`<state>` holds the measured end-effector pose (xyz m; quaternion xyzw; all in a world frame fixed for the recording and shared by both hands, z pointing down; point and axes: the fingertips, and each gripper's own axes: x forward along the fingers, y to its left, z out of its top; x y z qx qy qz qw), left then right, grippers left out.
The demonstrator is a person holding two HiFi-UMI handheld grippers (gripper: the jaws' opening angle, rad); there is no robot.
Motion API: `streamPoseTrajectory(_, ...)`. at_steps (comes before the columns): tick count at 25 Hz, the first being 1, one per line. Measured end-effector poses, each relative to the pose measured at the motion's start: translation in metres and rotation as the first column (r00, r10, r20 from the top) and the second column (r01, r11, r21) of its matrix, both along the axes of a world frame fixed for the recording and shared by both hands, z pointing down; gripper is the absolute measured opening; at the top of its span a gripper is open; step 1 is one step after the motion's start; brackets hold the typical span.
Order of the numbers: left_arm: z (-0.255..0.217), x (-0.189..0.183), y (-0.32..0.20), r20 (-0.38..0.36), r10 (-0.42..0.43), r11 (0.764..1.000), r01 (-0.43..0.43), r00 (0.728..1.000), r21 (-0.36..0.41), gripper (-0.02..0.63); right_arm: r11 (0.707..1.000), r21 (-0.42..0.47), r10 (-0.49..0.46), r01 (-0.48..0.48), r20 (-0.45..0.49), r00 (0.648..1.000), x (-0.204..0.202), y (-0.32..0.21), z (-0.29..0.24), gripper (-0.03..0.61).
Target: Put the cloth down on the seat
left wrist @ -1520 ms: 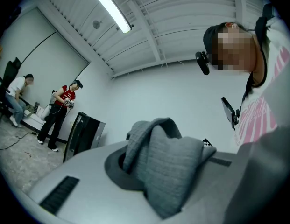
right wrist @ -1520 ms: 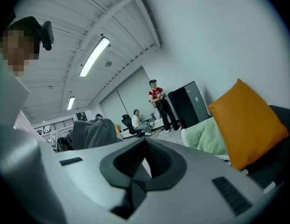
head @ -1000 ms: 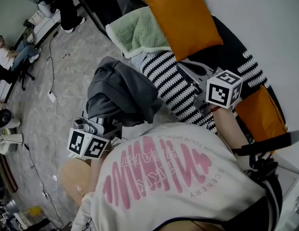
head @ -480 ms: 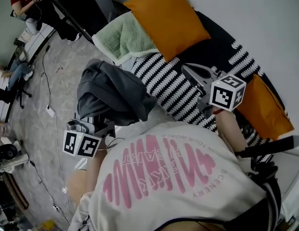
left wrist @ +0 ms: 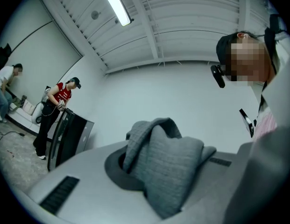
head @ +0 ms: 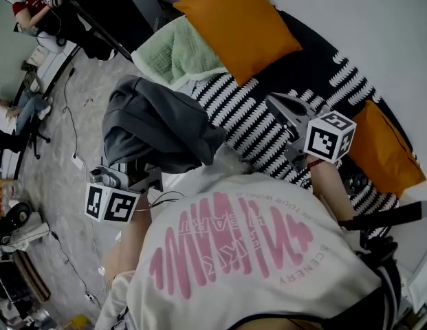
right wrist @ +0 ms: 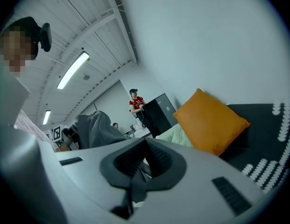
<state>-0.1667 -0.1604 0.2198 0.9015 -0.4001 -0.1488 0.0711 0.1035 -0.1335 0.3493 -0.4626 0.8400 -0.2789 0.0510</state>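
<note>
The left gripper had its jaws clenched on the dark grey cloth. In the left gripper view a fold of the knit fabric filled the space between the jaws. It bulged up past them and spilled over the nearer side, so only one black pad remained in sight. That view pointed upward, toward the ceiling light and the wall. From the head view, the cloth sat bunched over that gripper's jaw tips and hid them, and the rest draped in heavy folds to either side. It was at the front edge of the sofa, to the left of the black-and-white striped seat, with its right-hand edge overlapping the stripes. Whether any of it touched the seat could not be told. The right gripper was over the striped seat, well apart from the cloth. Its jaws were drawn together so that the pads met at their tips, and they held none of the cloth, which showed only in the background of its view. An orange cushion leaned at the back of the sofa beside a pale green blanket. A second orange cushion lay near the right gripper's marker cube.
</note>
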Motion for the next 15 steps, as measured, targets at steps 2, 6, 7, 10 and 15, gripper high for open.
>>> streamPoseTrajectory(2,-0.002,0.001,-0.003,0.016,0.015,1.0,-0.015,1.0,0.006,0.025,1.0,0.008,0.01,-0.01,0.004,1.0,0.0,0.001,-0.001,0.011)
streamPoseTrajectory(6,-0.003,0.003,-0.008,0.021,0.049,0.999,-0.049,0.999,0.005,0.025,0.998,0.013,0.054,-0.054,0.007,0.999,0.008,0.006,-0.001,0.011)
streamPoseTrajectory(7,-0.004,0.005,-0.009,0.022,0.063,0.998,-0.064,0.998,0.007,0.025,0.998,0.012,0.067,-0.067,0.009,0.998,0.011,0.008,-0.002,0.011)
streamPoseTrajectory(10,-0.01,0.015,-0.017,0.024,0.116,0.993,-0.117,0.993,0.017,0.025,0.994,0.012,0.109,-0.109,0.004,0.994,0.02,0.01,-0.008,0.011)
streamPoseTrajectory(15,-0.018,0.04,-0.057,-0.001,0.19,0.981,-0.19,0.982,0.029,0.025,0.986,0.006,0.168,-0.168,-0.036,0.985,0.043,-0.011,-0.022,0.011)
